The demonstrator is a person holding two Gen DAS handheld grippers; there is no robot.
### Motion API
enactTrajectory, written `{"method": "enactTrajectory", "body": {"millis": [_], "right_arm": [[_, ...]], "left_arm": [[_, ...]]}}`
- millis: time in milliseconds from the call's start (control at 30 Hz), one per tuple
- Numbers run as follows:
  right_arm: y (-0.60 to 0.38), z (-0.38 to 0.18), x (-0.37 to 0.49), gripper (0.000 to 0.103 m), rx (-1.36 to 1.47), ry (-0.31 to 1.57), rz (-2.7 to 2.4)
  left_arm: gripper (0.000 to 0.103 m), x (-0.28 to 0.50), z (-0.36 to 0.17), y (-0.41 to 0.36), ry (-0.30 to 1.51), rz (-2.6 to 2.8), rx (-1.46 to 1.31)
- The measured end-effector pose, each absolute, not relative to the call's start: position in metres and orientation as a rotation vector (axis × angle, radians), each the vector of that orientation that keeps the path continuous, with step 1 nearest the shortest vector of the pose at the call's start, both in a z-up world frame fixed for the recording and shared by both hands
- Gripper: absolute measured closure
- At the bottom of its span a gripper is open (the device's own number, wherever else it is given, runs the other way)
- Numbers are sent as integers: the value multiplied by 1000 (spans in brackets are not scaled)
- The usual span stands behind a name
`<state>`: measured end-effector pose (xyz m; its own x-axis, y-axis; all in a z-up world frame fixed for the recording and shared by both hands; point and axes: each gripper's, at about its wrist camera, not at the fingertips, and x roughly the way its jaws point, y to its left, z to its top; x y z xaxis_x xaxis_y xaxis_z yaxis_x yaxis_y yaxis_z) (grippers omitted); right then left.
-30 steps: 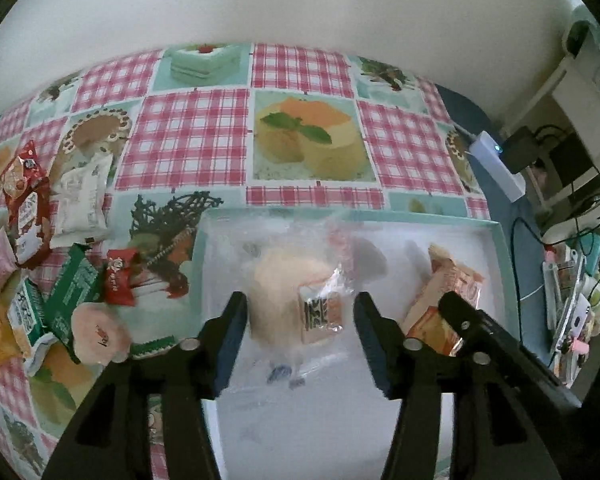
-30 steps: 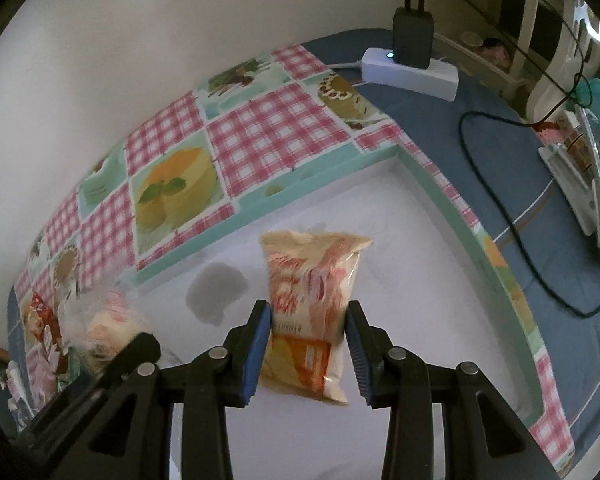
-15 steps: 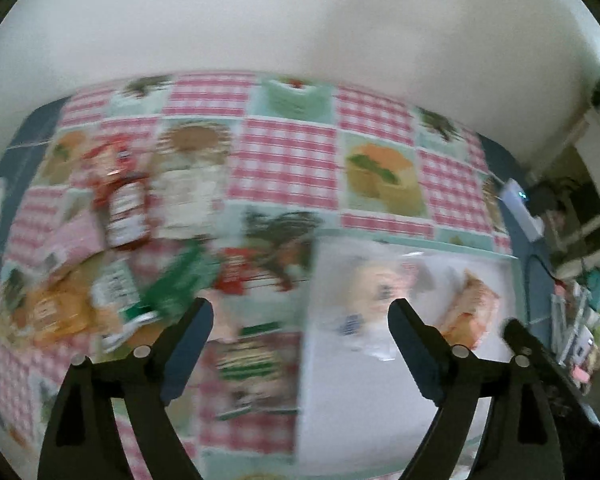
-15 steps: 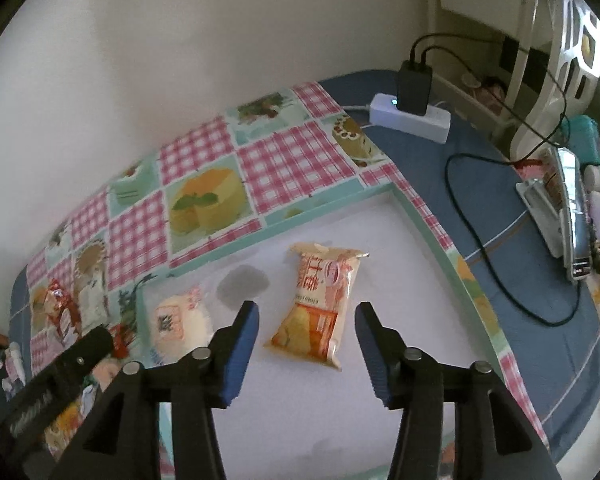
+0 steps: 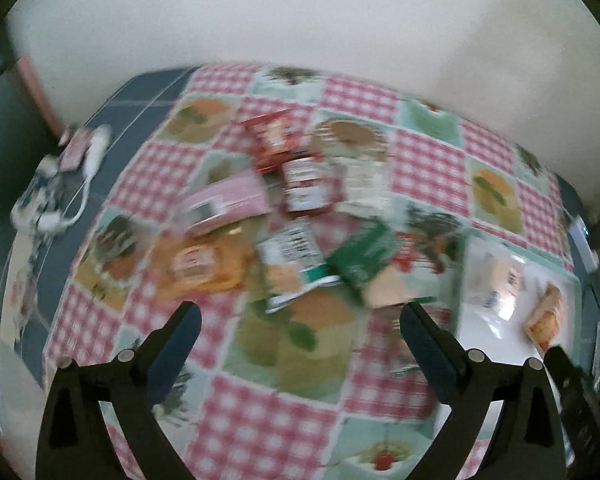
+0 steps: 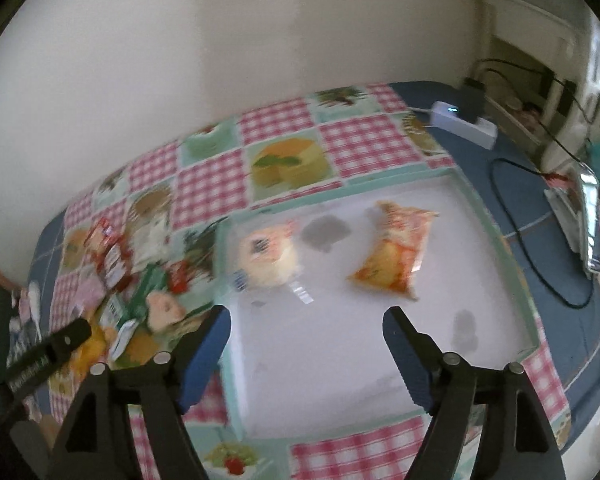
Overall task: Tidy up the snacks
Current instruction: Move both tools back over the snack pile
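A white tray with a mint rim (image 6: 496, 236) lies on the checked tablecloth. In it lie a clear-wrapped round bun (image 6: 266, 258) and an orange snack packet (image 6: 396, 256). Both also show at the right of the left wrist view, the bun (image 5: 500, 280) and the packet (image 5: 546, 320). A pile of loose snacks (image 5: 296, 208) lies left of the tray: red, pink, orange, green and white packets. My left gripper (image 5: 300, 320) is open and empty above the cloth in front of the pile. My right gripper (image 6: 306, 326) is open and empty above the tray's near part.
A white power strip (image 6: 464, 120) with cables lies at the far right on the blue cloth. A shiny device (image 6: 590, 220) and clutter sit at the right edge. White cables and small items (image 5: 60, 184) lie at the left table edge. A wall stands behind.
Both grippers opened wide and pulled back from the bun and the orange packet, which stay in the tray. The left gripper swung left toward the snack pile.
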<state>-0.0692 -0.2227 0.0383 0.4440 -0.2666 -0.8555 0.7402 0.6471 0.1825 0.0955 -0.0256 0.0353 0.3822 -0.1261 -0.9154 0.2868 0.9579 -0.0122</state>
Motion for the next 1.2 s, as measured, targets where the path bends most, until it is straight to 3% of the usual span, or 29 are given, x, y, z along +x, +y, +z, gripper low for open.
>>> {"method": "enactTrajectory", "body": {"millis": [133,200,267,767,1200], "right_arm": [[-194,31,-49,20,557,944,-590],[-184,27,-40,8,547,958,-565],[-176,24,-32,4,542,965,-543],[-141,-8,25,4,552,1052,-435],[-149,-28,61,4,519,1088,-451]], "left_arm": [[3,109,27,7,1175,-169,134],[3,115,24,21,1182,-140,118],[3,122,22,35,1193,-114,83],[3,161,-10,94,1309,-14,-101],[3,195,-34,83,1361,-70,-124]]}}
